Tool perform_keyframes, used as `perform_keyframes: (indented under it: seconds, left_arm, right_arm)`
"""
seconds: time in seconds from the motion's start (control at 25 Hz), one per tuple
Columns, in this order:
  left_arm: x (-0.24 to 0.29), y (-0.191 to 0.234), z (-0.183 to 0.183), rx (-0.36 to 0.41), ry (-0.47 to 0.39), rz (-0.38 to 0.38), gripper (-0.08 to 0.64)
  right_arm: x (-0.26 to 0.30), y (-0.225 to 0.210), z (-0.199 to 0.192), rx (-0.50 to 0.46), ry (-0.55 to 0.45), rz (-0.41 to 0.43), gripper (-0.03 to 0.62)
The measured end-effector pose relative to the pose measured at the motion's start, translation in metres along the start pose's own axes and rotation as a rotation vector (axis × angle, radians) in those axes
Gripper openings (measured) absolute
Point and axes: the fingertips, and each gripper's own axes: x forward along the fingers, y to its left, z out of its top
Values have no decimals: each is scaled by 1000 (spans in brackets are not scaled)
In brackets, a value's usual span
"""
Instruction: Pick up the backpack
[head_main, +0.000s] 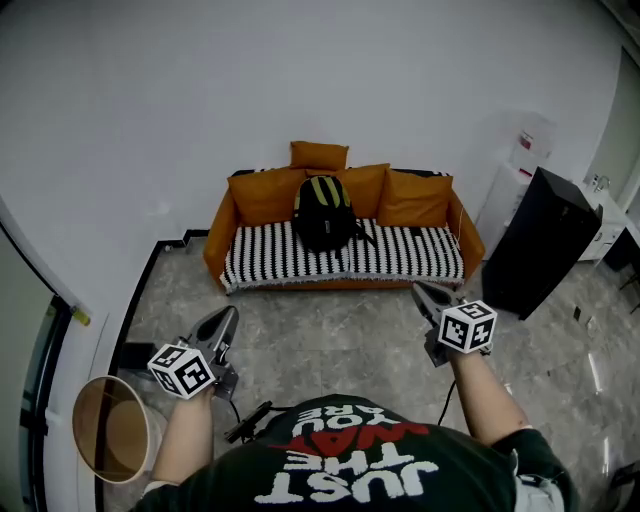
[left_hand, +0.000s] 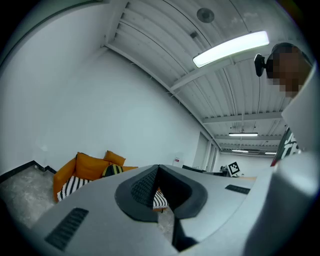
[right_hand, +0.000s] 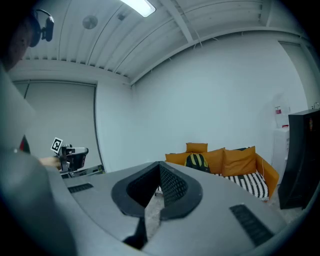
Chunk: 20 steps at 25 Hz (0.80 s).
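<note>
an office lounge corner: an orange sofa (head_main: 219, 243) with a striped seat stands against the far white wall, a water dispenser (head_main: 508, 192) and a black cabinet (head_main: 541, 246) to its right, on a grey stone floor (head_main: 340, 340), under strip lights (left_hand: 230, 48) on a ribbed ceiling.

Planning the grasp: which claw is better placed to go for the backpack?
Right, but only slightly: the right claw sits farther forward, nearer the backpack on the sofa, while the left claw hangs back. Both are shut, empty and far off.
</note>
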Motion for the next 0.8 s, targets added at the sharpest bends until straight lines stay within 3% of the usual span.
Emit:
perform_keyframes:
  seconds: [0.48,0.8]
  left_arm:
    - [26,-16,-11,-11,0,6,11]
    - [58,-42,-21,-19,-12,29,11]
  right_arm:
    - [-4,-22,4,16,-7,35,26]
    - [-21,-59,6,2,13,70,26]
